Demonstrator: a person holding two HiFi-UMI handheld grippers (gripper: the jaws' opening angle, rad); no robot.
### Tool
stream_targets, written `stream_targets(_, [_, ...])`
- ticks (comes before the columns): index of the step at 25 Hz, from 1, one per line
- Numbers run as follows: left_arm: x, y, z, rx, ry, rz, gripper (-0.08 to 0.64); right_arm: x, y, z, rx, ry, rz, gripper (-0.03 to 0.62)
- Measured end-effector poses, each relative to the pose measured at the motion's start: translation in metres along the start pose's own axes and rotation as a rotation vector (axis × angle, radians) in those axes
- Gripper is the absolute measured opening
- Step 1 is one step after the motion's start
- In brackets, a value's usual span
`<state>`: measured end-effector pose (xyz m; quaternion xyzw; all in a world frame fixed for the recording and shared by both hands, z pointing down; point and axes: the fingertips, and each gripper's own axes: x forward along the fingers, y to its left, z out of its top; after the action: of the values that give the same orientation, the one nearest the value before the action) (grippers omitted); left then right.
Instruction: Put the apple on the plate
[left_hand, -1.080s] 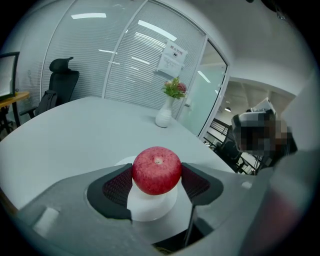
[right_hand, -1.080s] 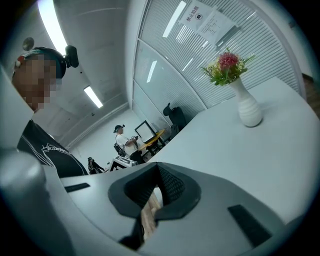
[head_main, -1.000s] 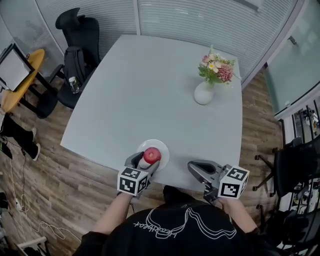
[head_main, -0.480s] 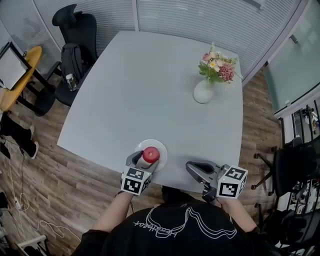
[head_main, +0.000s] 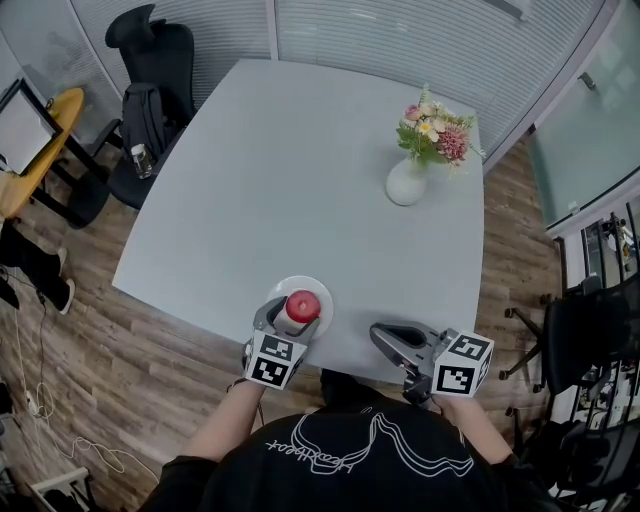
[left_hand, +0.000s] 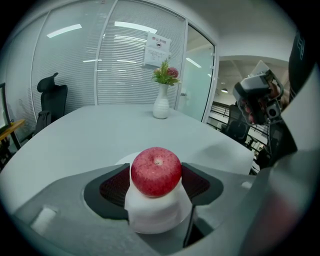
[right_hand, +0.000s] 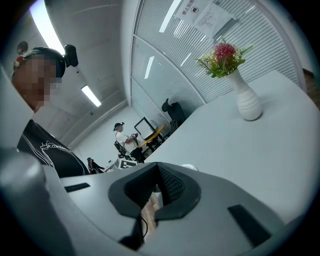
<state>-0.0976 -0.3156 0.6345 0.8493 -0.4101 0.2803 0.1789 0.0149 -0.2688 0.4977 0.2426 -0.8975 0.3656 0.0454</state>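
Observation:
A red apple (head_main: 303, 305) in a white foam sleeve sits over the white plate (head_main: 284, 288) near the front edge of the grey table (head_main: 280, 180). My left gripper (head_main: 295, 318) is shut on the apple, with its dark pads against both sides. In the left gripper view the apple (left_hand: 156, 171) fills the gap between the jaws, and a sliver of the plate (left_hand: 124, 159) shows behind it. My right gripper (head_main: 385, 335) hovers at the table's front edge to the right of the plate. Its jaws are shut with nothing between them (right_hand: 157, 192).
A white vase of flowers (head_main: 407, 183) stands at the far right of the table. A black office chair (head_main: 150, 60) stands off the table's far left corner and another chair (head_main: 585, 330) to the right. Glass walls with blinds lie behind.
Nothing has visibly changed apart from a slight shift of the head view. The left gripper stays shut on the apple over the plate.

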Motion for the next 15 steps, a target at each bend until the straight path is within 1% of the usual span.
stream_targets(3, [0.000, -0.001, 0.000, -0.002, 0.001, 0.001, 0.317, -0.002, 0.001, -0.001, 0.001, -0.004, -0.002, 0.009])
stream_targets(6, [-0.005, -0.001, 0.002, 0.001, -0.016, 0.004, 0.325, -0.004, 0.005, -0.002, -0.005, -0.004, -0.008, 0.009])
stream_targets(11, [-0.027, 0.001, 0.017, -0.004, -0.081, 0.016, 0.325, -0.006, 0.012, -0.001, -0.049, -0.014, -0.025, 0.009])
stream_targets(15, [-0.054, -0.006, 0.030, -0.027, -0.136, -0.010, 0.325, -0.010, 0.024, -0.003, -0.071, -0.018, -0.022, 0.009])
